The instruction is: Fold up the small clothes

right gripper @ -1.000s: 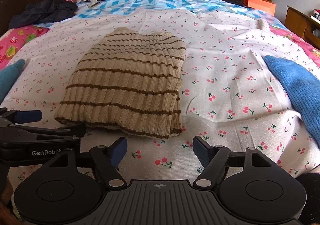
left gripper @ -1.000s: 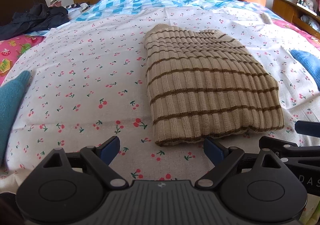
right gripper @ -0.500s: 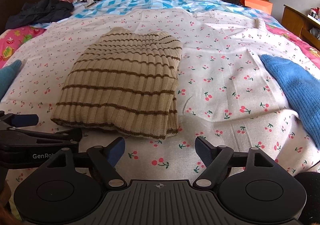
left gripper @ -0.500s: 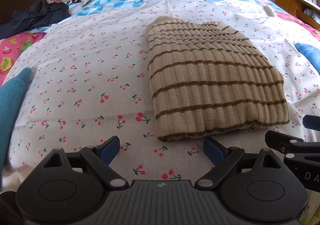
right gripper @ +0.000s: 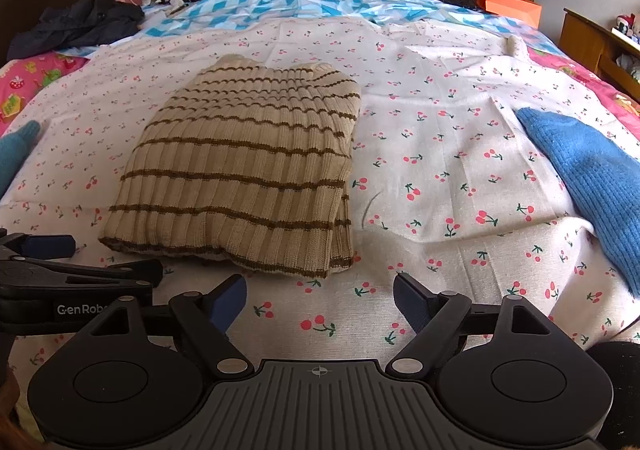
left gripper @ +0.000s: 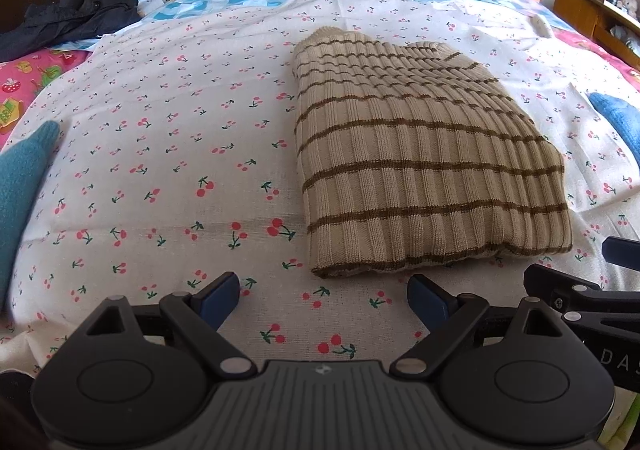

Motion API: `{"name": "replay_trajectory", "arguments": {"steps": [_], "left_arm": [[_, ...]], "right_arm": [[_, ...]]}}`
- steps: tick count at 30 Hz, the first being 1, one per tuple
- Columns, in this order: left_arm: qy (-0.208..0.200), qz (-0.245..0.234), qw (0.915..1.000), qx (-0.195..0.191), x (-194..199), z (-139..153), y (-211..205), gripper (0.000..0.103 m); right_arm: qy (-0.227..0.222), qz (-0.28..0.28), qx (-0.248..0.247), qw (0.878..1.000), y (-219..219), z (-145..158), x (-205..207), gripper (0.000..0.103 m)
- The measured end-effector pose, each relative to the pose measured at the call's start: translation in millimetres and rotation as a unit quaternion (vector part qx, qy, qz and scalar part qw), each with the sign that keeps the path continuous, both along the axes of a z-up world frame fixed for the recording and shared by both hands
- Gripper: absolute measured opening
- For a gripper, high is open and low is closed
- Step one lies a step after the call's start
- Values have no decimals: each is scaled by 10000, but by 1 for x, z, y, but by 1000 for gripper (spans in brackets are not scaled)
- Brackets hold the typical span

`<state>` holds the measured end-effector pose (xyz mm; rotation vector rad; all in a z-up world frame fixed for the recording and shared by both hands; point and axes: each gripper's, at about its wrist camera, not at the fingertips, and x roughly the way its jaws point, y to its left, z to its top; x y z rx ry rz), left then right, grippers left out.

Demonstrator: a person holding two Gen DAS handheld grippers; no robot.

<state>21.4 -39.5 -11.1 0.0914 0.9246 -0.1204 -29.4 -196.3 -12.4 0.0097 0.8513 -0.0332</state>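
Note:
A beige knit sweater with brown stripes [left gripper: 420,166] [right gripper: 248,178] lies folded into a thick rectangle on the cherry-print sheet [left gripper: 160,154]. My left gripper [left gripper: 324,300] hovers just short of the sweater's near left corner, jaws wide apart and empty. My right gripper [right gripper: 320,300] hangs in front of the sweater's near right corner; its jaws are opening, with nothing between them. Each gripper's black frame shows at the edge of the other's view: the right one [left gripper: 580,290], the left one [right gripper: 60,274].
A blue knit garment [right gripper: 592,178] lies at the right of the sheet, a teal one [left gripper: 20,178] at the left. Dark clothes [left gripper: 68,18] sit at the far left by the headboard. A wooden cabinet [right gripper: 596,46] stands beyond the bed's right side.
The right gripper's jaws have spread a little wider. Both views have tipped slightly, so the sweater sits a bit lower in each; the sweater itself has not moved.

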Motion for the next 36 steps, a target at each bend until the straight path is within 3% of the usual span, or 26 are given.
{"name": "replay_trajectory", "arguments": {"steps": [36], "left_arm": [[46,-33,10000,33,-6,2,-4,96]], "right_arm": [[130,-141,-131,9997,-2,-5,2,84]]}}
